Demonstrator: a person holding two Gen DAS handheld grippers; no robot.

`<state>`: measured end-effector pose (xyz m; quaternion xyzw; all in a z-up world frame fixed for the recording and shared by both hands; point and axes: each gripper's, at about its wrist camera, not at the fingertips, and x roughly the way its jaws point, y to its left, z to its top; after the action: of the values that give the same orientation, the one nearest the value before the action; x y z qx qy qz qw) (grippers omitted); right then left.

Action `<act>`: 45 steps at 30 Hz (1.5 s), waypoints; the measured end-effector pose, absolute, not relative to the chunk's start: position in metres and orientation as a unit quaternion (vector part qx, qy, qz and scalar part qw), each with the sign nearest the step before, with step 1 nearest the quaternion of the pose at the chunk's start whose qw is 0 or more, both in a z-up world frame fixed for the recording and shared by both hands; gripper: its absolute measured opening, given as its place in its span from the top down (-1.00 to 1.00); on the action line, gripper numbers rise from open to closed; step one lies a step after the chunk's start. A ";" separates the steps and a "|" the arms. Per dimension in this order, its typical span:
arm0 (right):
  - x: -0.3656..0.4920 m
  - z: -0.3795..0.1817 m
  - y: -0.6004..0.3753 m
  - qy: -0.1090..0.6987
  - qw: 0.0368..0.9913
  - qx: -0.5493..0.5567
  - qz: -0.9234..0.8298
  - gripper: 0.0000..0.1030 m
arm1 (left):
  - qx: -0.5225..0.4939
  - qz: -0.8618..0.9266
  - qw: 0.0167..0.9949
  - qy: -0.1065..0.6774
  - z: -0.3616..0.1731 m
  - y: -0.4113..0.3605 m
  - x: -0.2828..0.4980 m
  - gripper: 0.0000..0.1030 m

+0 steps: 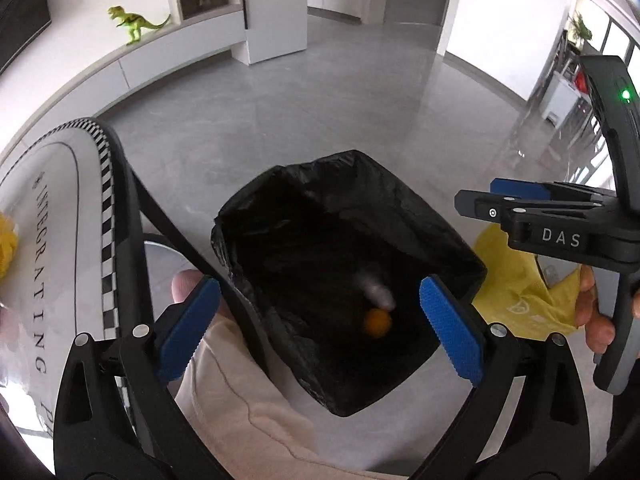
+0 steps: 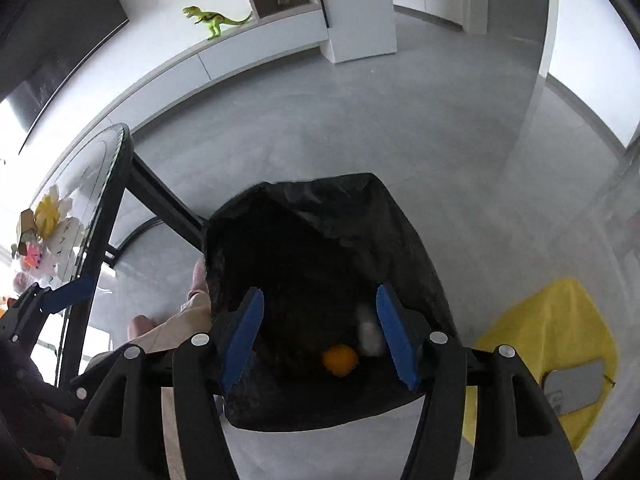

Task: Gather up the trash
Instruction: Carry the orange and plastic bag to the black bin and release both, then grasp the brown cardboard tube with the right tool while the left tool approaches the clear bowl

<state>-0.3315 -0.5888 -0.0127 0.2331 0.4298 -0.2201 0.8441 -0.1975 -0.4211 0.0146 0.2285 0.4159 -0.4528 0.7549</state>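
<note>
Both tongs, left (image 1: 320, 322) and right (image 2: 320, 338), gaping, empty, above bin (image 1: 452, 248). Below: orange ball (image 1: 377, 322), white scrap (image 1: 378, 294); light, likely soft, pinch mid-body.

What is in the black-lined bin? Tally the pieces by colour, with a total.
Orange: 1, a round piece in the bin.
Whitish: 1, a blurred piece beside it.
Total: 2 visible; the dark liner may hide more.

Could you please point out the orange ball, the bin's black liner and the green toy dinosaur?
orange ball (image 2: 340, 360), right wrist view, its middle.
black liner (image 1: 400, 188), left wrist view, far rim.
green toy dinosaur (image 2: 212, 20), right wrist view, its body.
</note>
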 end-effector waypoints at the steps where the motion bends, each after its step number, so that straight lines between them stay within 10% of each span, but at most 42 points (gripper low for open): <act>1: -0.330 -0.012 -0.592 0.429 0.846 0.230 -0.218 -0.19 | 0.225 -0.451 0.756 0.418 0.015 -0.419 -0.195 -0.88; 45: -0.071 0.097 -0.261 0.388 0.915 -0.002 0.108 -0.21 | -0.034 -0.137 0.891 0.430 0.039 -0.061 -0.062 -0.88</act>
<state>-0.0713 -0.2614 0.0968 -0.0016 0.3882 0.1083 0.9152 -0.0625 -0.0607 0.0391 -0.0344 0.4305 -0.1374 0.8914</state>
